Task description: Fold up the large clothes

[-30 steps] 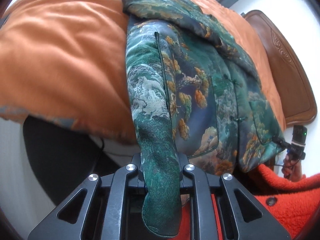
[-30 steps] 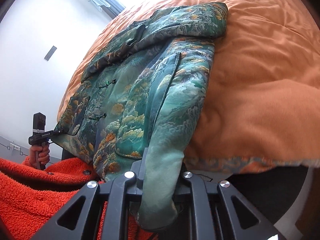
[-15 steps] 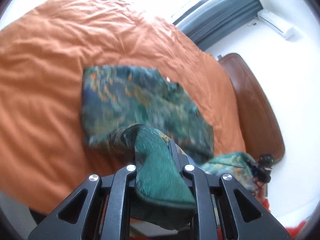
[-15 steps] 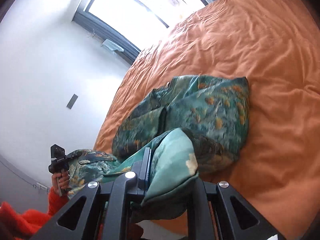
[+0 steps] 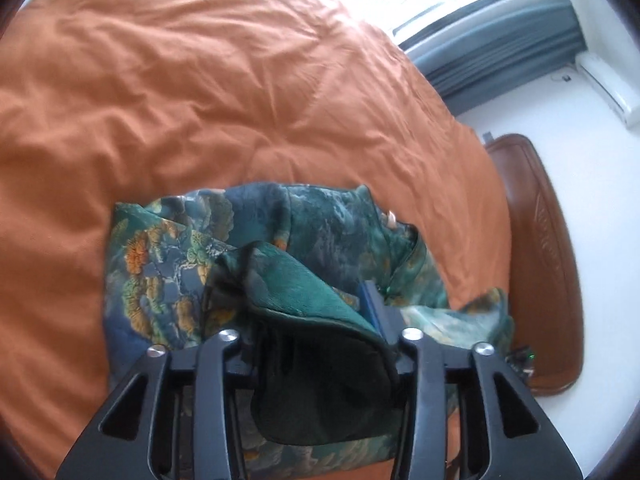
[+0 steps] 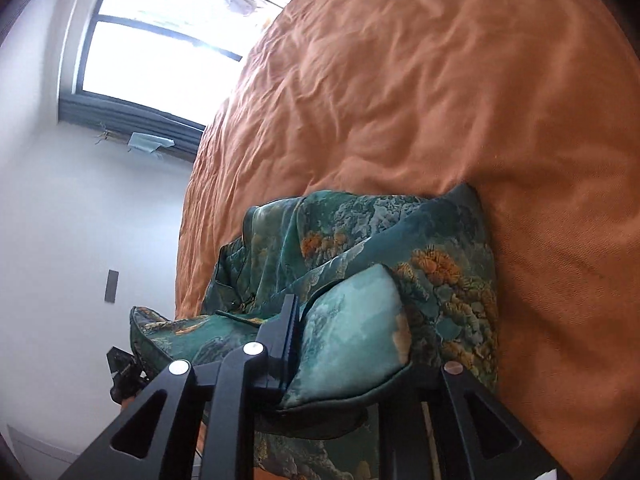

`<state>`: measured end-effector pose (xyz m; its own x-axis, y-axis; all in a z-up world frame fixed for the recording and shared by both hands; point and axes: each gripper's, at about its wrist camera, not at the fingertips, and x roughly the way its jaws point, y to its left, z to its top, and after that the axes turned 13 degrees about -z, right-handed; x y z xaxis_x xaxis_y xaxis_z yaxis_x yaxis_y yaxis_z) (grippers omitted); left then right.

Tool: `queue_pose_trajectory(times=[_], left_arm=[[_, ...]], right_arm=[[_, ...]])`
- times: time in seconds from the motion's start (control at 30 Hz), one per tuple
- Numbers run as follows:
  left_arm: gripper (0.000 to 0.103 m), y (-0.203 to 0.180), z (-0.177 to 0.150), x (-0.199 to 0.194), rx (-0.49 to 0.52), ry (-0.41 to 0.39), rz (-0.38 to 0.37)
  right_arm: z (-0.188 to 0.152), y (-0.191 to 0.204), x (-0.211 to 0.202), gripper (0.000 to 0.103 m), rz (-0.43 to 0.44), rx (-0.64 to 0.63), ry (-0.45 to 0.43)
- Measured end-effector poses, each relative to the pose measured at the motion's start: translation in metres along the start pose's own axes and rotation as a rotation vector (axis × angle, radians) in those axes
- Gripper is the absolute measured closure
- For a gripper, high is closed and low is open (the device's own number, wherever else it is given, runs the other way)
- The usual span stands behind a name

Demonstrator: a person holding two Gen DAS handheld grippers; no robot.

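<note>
A green patterned jacket [image 5: 328, 236] with orange and blue print lies partly doubled over on the orange bed cover [image 5: 200, 80]. My left gripper [image 5: 320, 340] is shut on a dark green edge of the jacket, held above the folded part. My right gripper [image 6: 352, 356] is shut on a pale green edge of the same jacket [image 6: 436, 264], also lifted over the bed cover [image 6: 440, 80]. The cloth hides both pairs of fingertips. The other gripper shows small at the right edge of the left wrist view [image 5: 520, 360] and at lower left of the right wrist view [image 6: 124, 372].
A brown wooden headboard [image 5: 548, 260] stands at the right of the bed. A window with grey curtains [image 6: 160, 60] and white walls lie beyond the bed. The orange cover spreads wide around the jacket.
Both grippers have lifted the jacket's lower edge from the bed's side and carried it up and forward over the rest of the jacket, so it now lies doubled over.
</note>
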<state>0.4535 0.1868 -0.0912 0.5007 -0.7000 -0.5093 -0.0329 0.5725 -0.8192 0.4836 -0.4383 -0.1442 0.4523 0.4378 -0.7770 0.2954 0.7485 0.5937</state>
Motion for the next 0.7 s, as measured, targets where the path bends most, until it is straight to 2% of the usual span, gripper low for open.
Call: queue_pose_trajectory(times=[0.13, 0.2, 0.27, 0.3, 0.4, 0.47, 0.57, 0.63, 0.7], left_arm=[[0.044, 0.002, 0.005, -0.004, -0.028, 0.033, -0.043], [0.034, 0.003, 0.009, -0.009, -0.06, 0.022, -0.085], [0.024, 0.0, 0.015, -0.017, -0.077, -0.015, -0.108], [0.023, -0.002, 0.018, -0.022, -0.076, -0.03, -0.115], [0.019, -0.01, 0.026, -0.037, -0.037, -0.07, -0.113], [0.008, -0.014, 0.024, -0.042, 0.023, -0.068, -0.093], [0.004, -0.014, 0.011, -0.028, 0.146, 0.031, -0.046], [0.004, -0.006, 0.001, -0.009, 0.191, 0.078, 0.052], [0.005, 0.003, -0.002, 0.011, 0.213, 0.092, 0.132]], right_arm=[[0.002, -0.004, 0.005, 0.07, 0.05, 0.063, 0.046], [0.006, -0.004, 0.004, 0.053, 0.084, 0.086, 0.065], [0.012, -0.003, -0.005, 0.042, 0.119, 0.113, 0.041], [0.014, -0.003, -0.012, 0.038, 0.134, 0.124, 0.022], [0.02, -0.005, -0.036, 0.037, 0.155, 0.133, -0.061], [0.018, -0.002, -0.05, 0.037, 0.105, 0.075, -0.104], [0.007, 0.007, -0.051, 0.037, -0.035, -0.084, -0.12], [-0.005, 0.015, -0.041, 0.037, -0.134, -0.204, -0.105], [-0.013, 0.025, -0.025, 0.037, -0.213, -0.295, -0.092]])
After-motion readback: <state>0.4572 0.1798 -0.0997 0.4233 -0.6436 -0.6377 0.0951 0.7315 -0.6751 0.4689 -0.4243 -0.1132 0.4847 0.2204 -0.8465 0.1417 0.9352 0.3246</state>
